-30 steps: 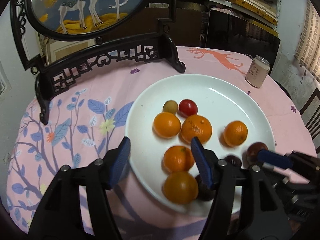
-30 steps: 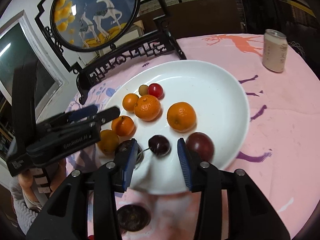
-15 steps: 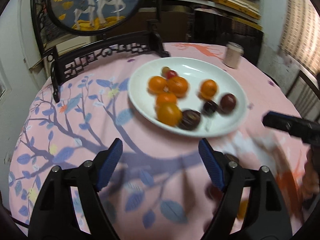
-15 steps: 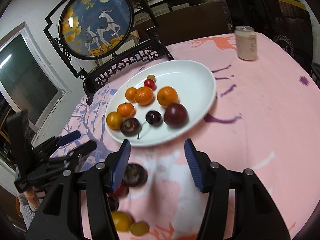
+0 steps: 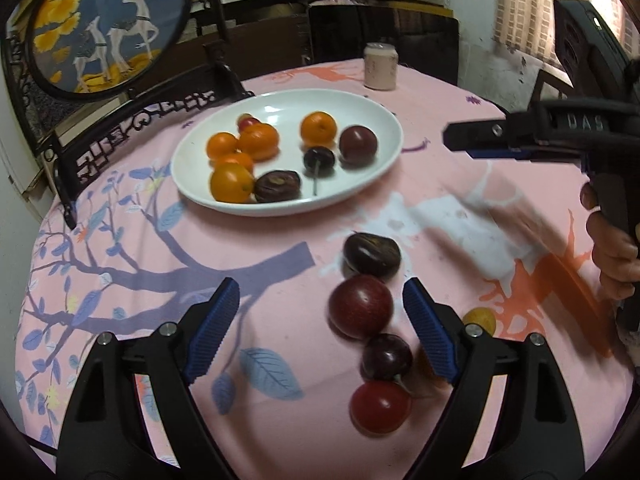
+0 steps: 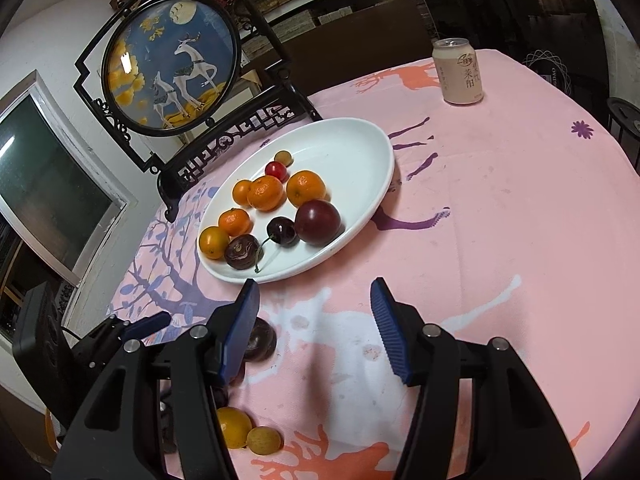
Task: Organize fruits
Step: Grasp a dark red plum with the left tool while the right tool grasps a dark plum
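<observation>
A white plate (image 5: pixel 376 120) (image 6: pixel 360 148) holds several oranges (image 5: pixel 318 128), a plum (image 5: pixel 358 145), a cherry (image 5: pixel 319 159), a dark wrinkled fruit (image 5: pixel 278 186) and two small fruits at the back. On the pink cloth near me lie a dark fruit (image 5: pixel 372 255), a red plum (image 5: pixel 361 306), a cherry (image 5: pixel 387 357) and a red fruit (image 5: pixel 380 407). My left gripper (image 5: pixel 322 330) is open and empty, its fingers either side of the red plum. My right gripper (image 6: pixel 314 330) is open and empty over bare cloth. A yellow fruit (image 6: pixel 234 426) and a small tan fruit (image 6: pixel 263 440) lie by its left finger.
A drink can (image 5: pixel 380 66) (image 6: pixel 458 71) stands at the far side of the round table. A framed deer screen on a black stand (image 5: pixel 108 28) (image 6: pixel 172 64) stands behind the plate. The right gripper's body (image 5: pixel 560 136) hangs at the right of the left wrist view.
Both grippers have pulled back from the plate toward the near side of the table. The loose fruits on the cloth have come into view. Both stayed open.
</observation>
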Action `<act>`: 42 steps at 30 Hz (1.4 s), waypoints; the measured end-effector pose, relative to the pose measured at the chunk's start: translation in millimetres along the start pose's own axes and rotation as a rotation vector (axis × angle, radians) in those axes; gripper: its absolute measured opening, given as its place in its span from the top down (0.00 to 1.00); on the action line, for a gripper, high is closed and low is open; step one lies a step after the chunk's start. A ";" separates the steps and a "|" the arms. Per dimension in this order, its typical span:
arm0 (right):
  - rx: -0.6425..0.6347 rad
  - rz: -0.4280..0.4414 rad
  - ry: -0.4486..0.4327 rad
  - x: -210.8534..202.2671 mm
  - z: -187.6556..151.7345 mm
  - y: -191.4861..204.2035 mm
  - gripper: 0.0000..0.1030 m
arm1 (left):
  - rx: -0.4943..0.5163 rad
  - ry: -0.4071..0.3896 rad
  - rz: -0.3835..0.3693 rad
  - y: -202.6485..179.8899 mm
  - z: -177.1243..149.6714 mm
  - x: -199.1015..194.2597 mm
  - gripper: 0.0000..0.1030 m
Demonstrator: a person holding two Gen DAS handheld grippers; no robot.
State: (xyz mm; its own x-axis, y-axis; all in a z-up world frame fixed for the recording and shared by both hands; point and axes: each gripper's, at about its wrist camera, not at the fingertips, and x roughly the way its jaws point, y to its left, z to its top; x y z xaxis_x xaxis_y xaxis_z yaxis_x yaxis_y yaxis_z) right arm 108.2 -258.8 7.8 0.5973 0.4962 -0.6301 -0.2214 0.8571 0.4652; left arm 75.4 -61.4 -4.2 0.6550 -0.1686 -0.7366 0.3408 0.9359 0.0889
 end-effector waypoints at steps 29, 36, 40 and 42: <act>-0.020 0.000 0.033 7.0 -7.0 5.7 0.43 | -0.042 0.078 0.112 26.2 -30.3 4.7 0.37; -0.056 0.008 0.057 13.5 -12.2 14.3 0.43 | -0.025 0.073 0.072 17.1 -31.2 2.7 0.63; -0.100 0.031 0.099 25.3 -20.9 28.3 0.43 | -0.062 0.077 0.104 25.2 -28.8 2.0 0.63; -0.113 0.039 0.118 31.3 -25.0 35.5 0.43 | -0.097 0.087 0.118 33.4 -27.8 2.8 0.63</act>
State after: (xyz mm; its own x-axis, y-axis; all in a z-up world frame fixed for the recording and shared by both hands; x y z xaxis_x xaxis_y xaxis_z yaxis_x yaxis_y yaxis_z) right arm 99.7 -209.4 -11.0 0.4935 0.5368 -0.6843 -0.3321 0.8435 0.4222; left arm 69.9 -22.1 -22.0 0.6245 -0.0324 -0.7804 0.1955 0.9738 0.1160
